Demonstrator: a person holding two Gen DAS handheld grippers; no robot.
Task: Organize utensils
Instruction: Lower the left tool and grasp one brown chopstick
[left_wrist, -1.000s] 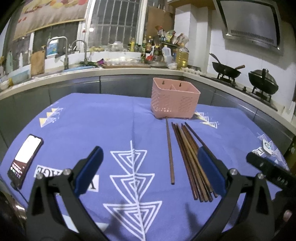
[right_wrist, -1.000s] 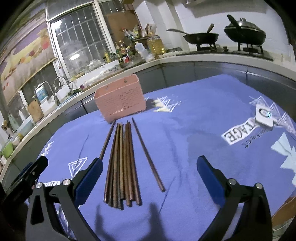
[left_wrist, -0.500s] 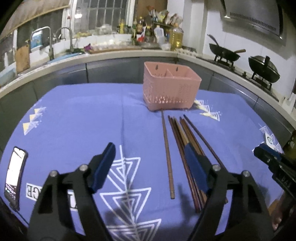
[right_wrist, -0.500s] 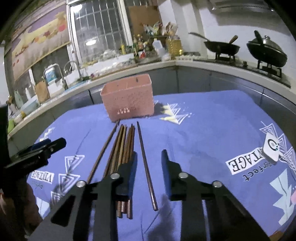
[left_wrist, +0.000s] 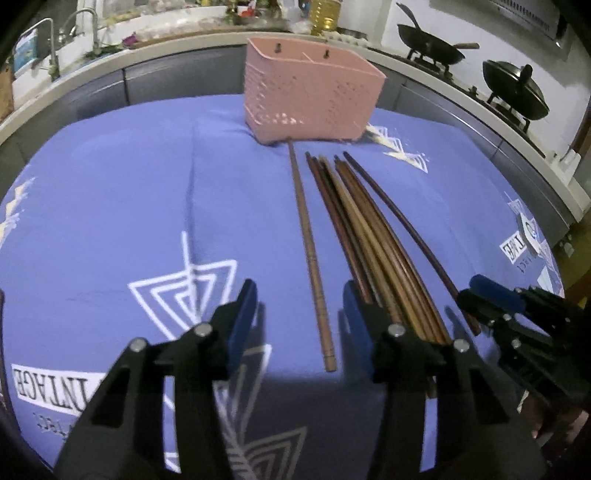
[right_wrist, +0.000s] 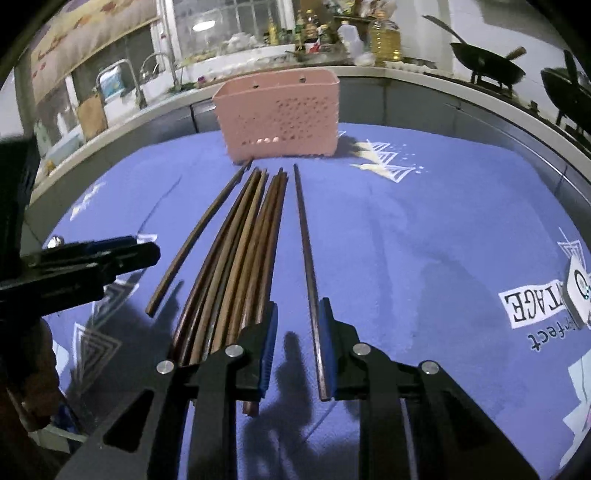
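Several brown chopsticks lie on the purple cloth in front of a pink perforated utensil basket (left_wrist: 310, 98), which also shows in the right wrist view (right_wrist: 280, 114). A bundle of chopsticks (left_wrist: 364, 236) lies in the middle. A single chopstick (left_wrist: 312, 254) lies left of it, between the fingers of my open left gripper (left_wrist: 299, 314). Another single chopstick (right_wrist: 309, 266) lies right of the bundle (right_wrist: 240, 258), between the fingers of my partly open right gripper (right_wrist: 297, 332), close to its right pad. Neither gripper holds anything.
The table's purple cloth (left_wrist: 129, 206) has white triangle prints. A small white tag (right_wrist: 580, 291) lies at the right. A counter with sink, bottles, wok (left_wrist: 430, 50) and pot (left_wrist: 515, 94) curves behind the table.
Both grippers have moved forward and down toward the chopsticks. Both have narrowed their openings, the right one most, and each now straddles a single chopstick.
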